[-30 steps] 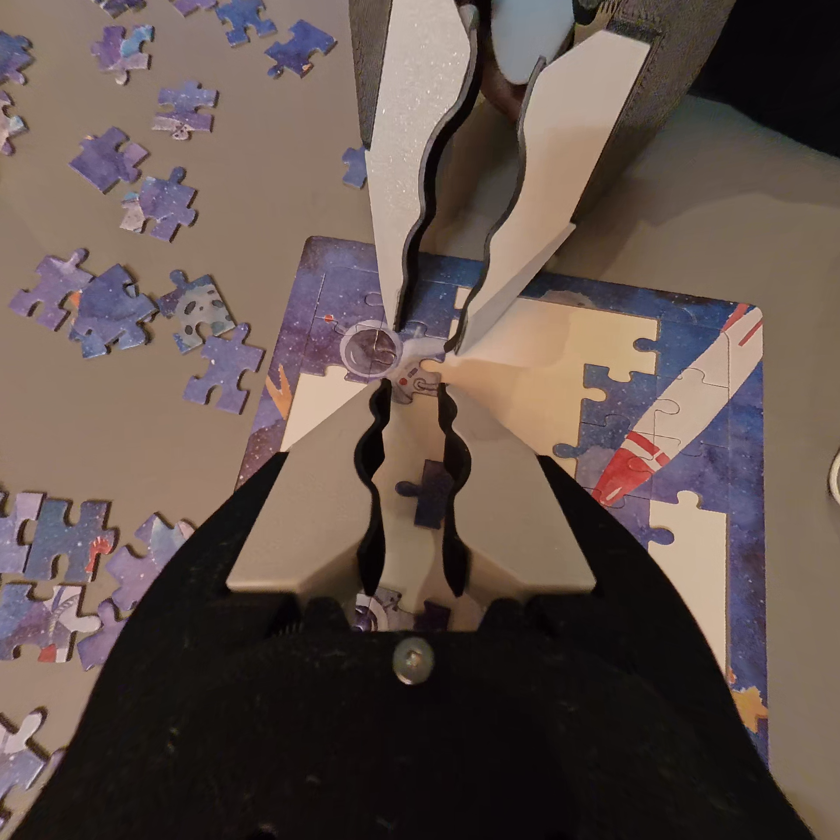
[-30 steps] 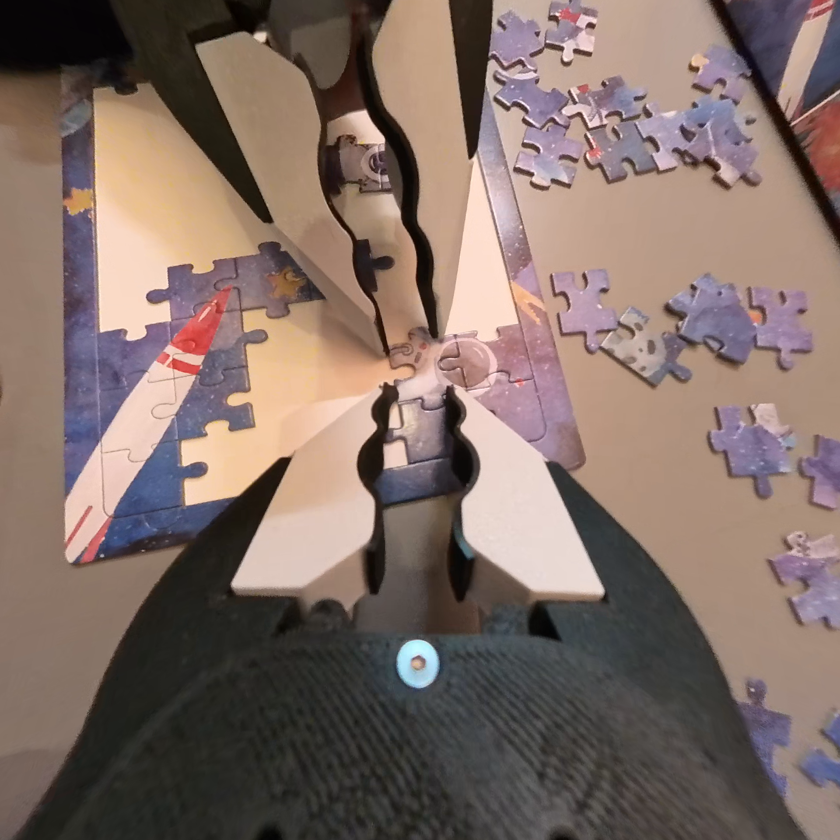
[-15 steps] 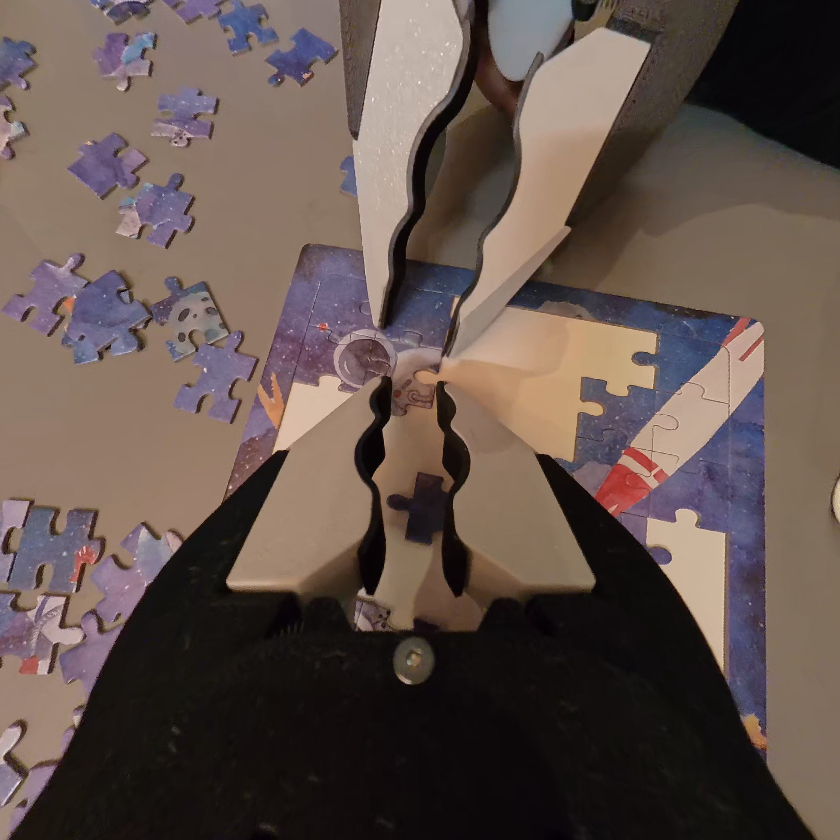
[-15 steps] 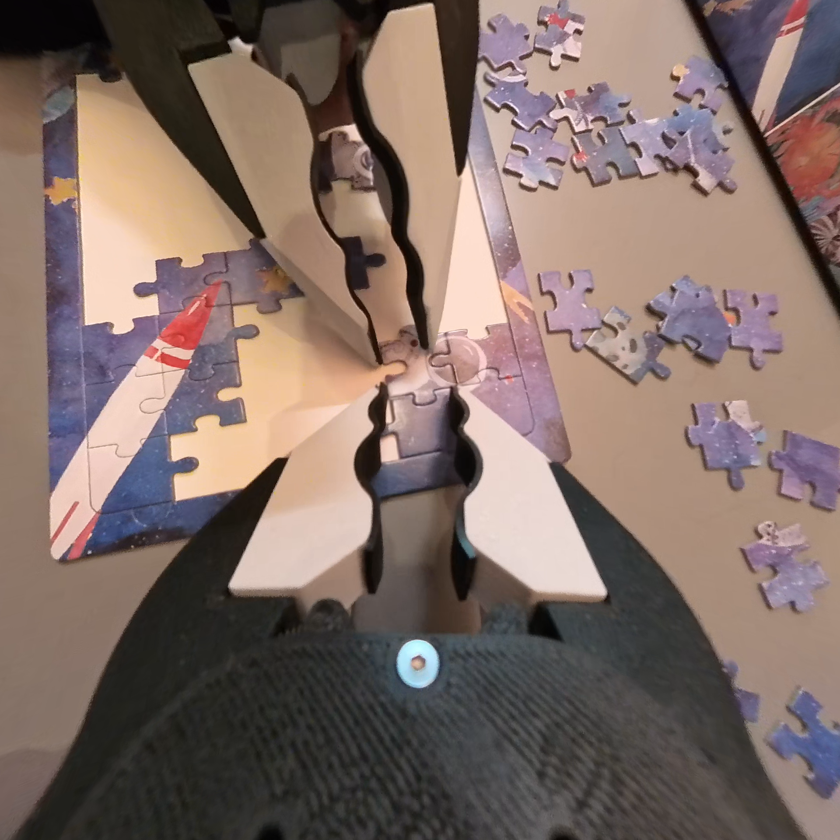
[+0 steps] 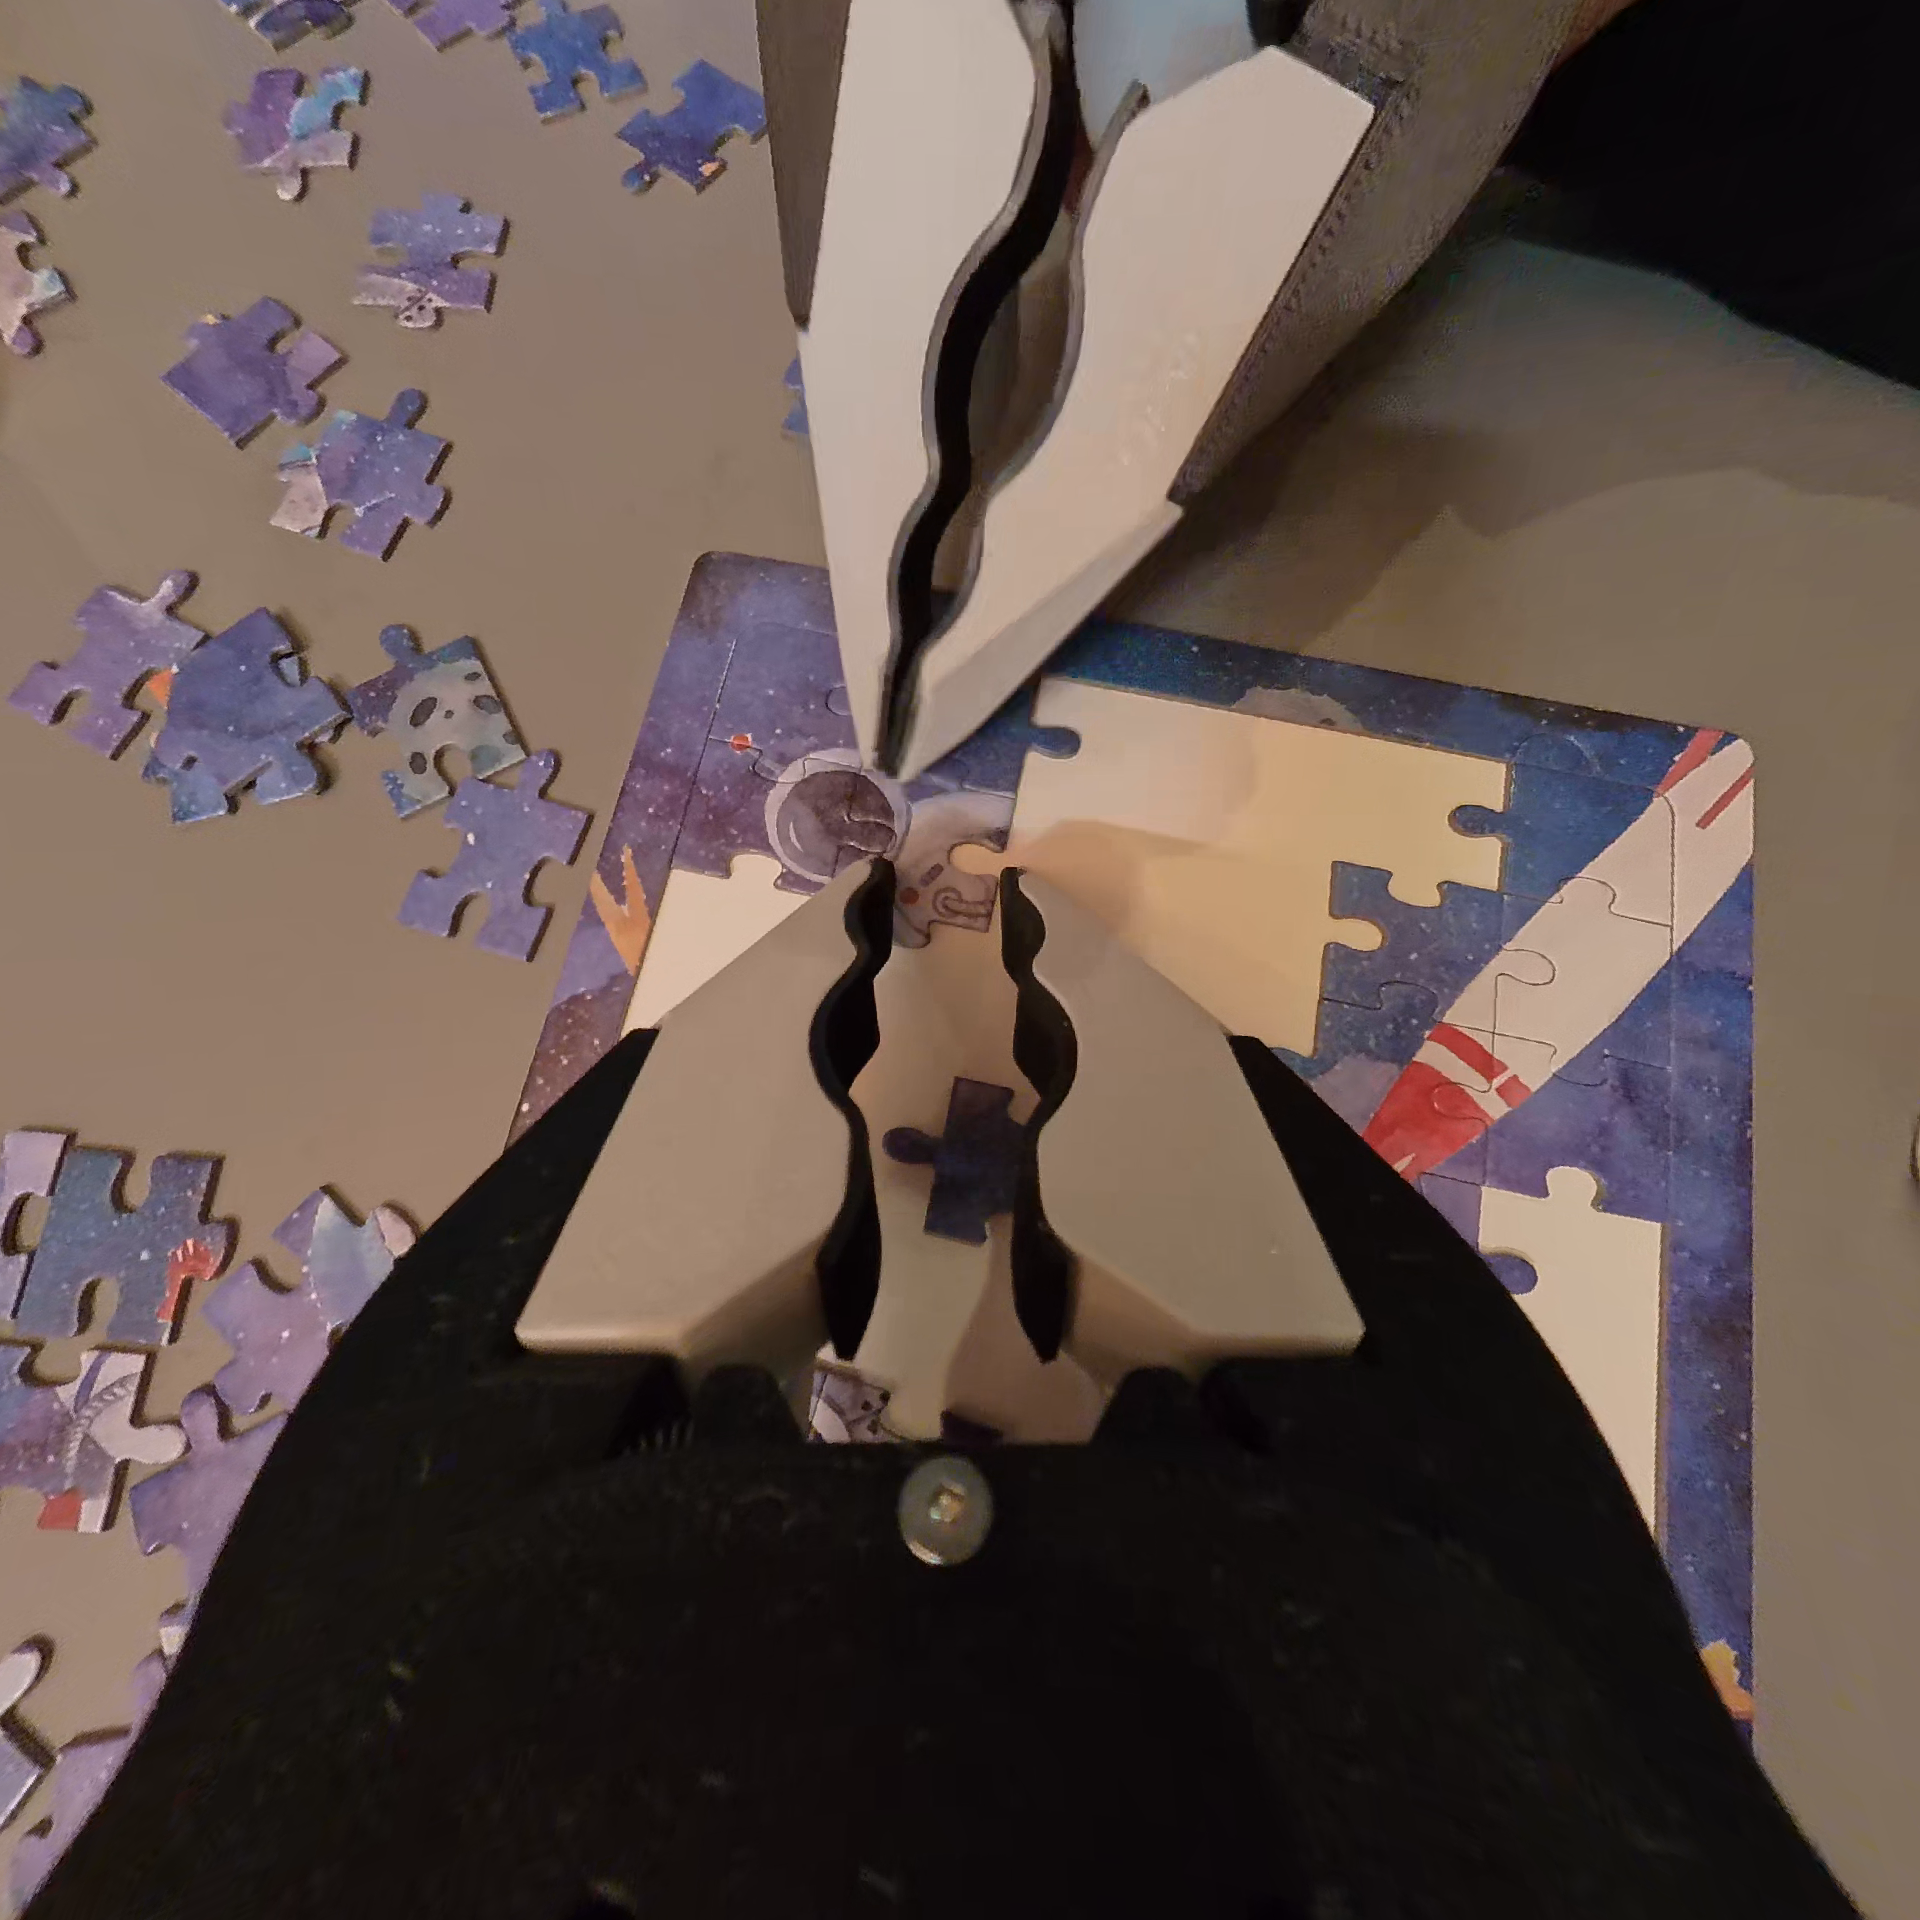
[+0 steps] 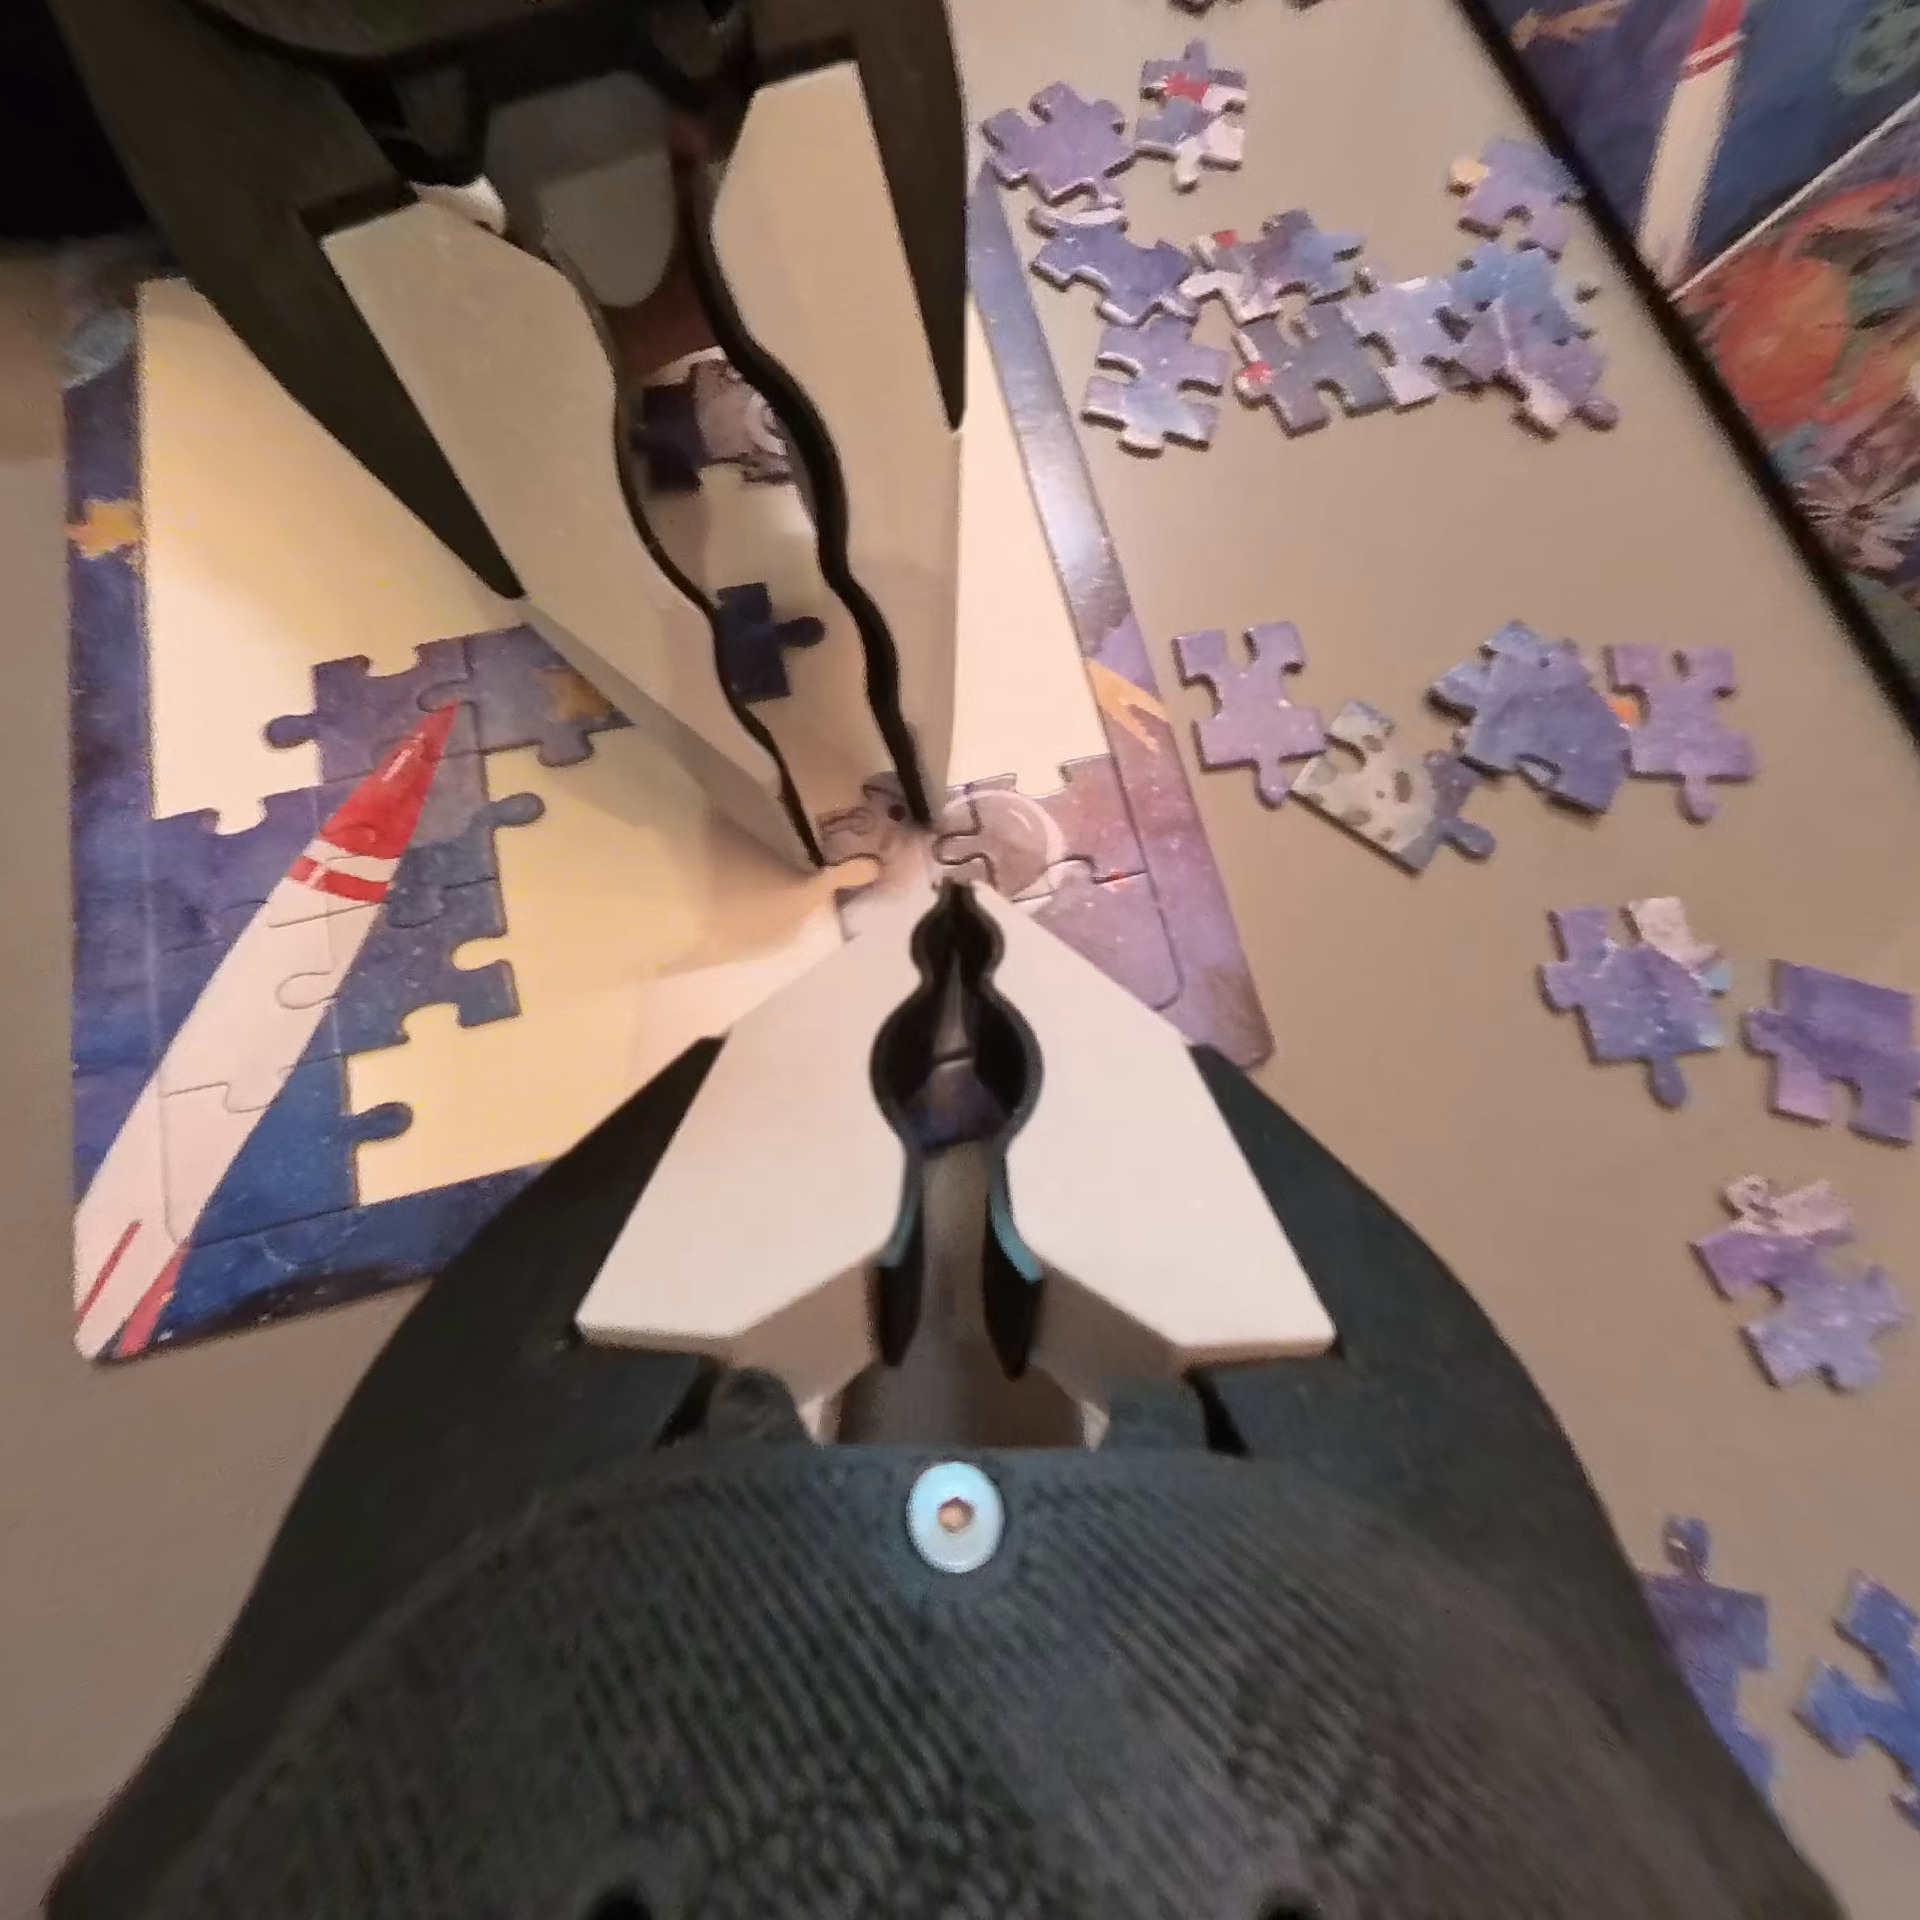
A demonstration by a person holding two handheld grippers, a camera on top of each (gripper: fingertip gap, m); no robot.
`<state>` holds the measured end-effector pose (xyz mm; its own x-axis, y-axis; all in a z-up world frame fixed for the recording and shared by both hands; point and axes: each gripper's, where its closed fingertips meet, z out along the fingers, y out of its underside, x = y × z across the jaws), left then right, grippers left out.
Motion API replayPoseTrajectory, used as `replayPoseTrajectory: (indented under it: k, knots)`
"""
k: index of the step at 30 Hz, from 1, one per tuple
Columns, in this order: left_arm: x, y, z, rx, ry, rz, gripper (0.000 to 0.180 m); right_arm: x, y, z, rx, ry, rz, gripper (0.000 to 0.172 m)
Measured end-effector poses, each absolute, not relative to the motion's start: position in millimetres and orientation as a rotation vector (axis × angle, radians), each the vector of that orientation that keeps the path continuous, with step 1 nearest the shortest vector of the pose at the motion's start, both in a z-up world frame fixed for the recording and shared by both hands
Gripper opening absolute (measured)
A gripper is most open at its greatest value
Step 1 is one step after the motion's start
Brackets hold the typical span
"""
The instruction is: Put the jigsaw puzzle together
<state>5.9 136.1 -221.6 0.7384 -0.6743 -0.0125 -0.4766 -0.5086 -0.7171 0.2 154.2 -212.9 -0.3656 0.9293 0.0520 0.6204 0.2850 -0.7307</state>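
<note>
Astronaut-body piece (image 5: 940, 894) sits in the puzzle tray (image 5: 1704, 1299), joined to the helmet pieces (image 5: 831, 821) near the tray's corner. Left gripper (image 5: 940, 878) stands over this piece, tips down on either side of it, jaws narrowly parted; whether the pads press its edges cannot be told. Right gripper (image 6: 951, 899) meets it from the opposite side, jaws closed tip to tip with nothing between them, point down at the helmet pieces (image 6: 1023, 831) just beside the astronaut-body piece (image 6: 868, 831).

One dark blue loose piece (image 5: 971, 1153) lies on the bare cream floor of the tray, seen between the left fingers. Rocket section (image 5: 1558, 997) is assembled along the tray's far part; wide cream gaps are open around it.

Grey table (image 5: 260, 987) carries scattered purple-blue pieces (image 5: 499, 862). A colourful picture board (image 6: 1818, 260) lies at the table's edge.
</note>
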Motion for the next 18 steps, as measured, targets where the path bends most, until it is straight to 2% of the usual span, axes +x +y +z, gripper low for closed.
replayPoseTrajectory:
  k: [7, 13, 18]
  knots:
    - [4, 136, -220, -2.212, 0.856, -0.359, 0.023, -3, 157, -217, -1.423, -2.064, 0.870, 0.000]
    - [-2, 137, -215, -2.206, 0.830, -0.379, 0.028, -6, 167, -195, -1.368, -1.957, 0.874, 0.000]
    - [-1, 136, -222, -2.227, 0.842, -0.380, 0.027, -3, 163, -216, -1.401, -2.053, 0.814, 0.000]
